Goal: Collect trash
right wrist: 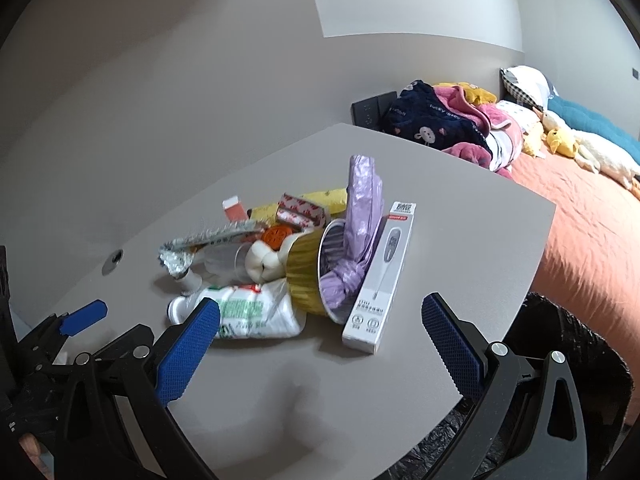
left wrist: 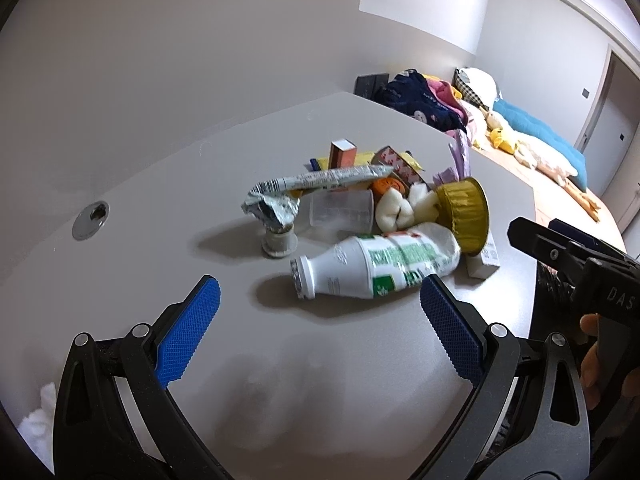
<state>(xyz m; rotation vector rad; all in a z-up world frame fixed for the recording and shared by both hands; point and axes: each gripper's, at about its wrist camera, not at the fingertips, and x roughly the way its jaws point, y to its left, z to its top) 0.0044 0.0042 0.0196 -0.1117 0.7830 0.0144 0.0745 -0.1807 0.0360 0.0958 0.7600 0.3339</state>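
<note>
**Both grippers wait wide open in front of the pile of trash**

The trash is gathered in one loose heap near the middle of the grey surface (right wrist: pixel 460 248), so that both grippers can reach it from the near edge. Probably it was put there on purpose for the task. In the heap a white bottle (left wrist: pixel 376 268) with green print lies on its side, nearest to the grippers. Behind it there is a gold foil cup (left wrist: pixel 466 212) tipped over, a squeezed silver tube (left wrist: pixel 312 188) that stands on its cap, a clear plastic cup (left wrist: pixel 340 210), and a white thermometer box (right wrist: pixel 380 276) that lies flat beside the foil cup. A purple plastic bag (right wrist: pixel 362 216) comes out of the foil cup.

The left gripper (left wrist: pixel 320 308) has its jaws wide apart and holds nothing. The bottle lies just ahead of it, a little toward the right jaw and not yet between the pads. The right gripper (right wrist: pixel 320 320) also has wide jaws and is empty. The box lies ahead of it, between the lines of the two jaws, while the bottle is partly hidden behind its left pad.

At the right edge of the surface something black and crinkled (right wrist: pixel 560 344) is seen, maybe a trash bag, but I cannot say for sure.
</note>
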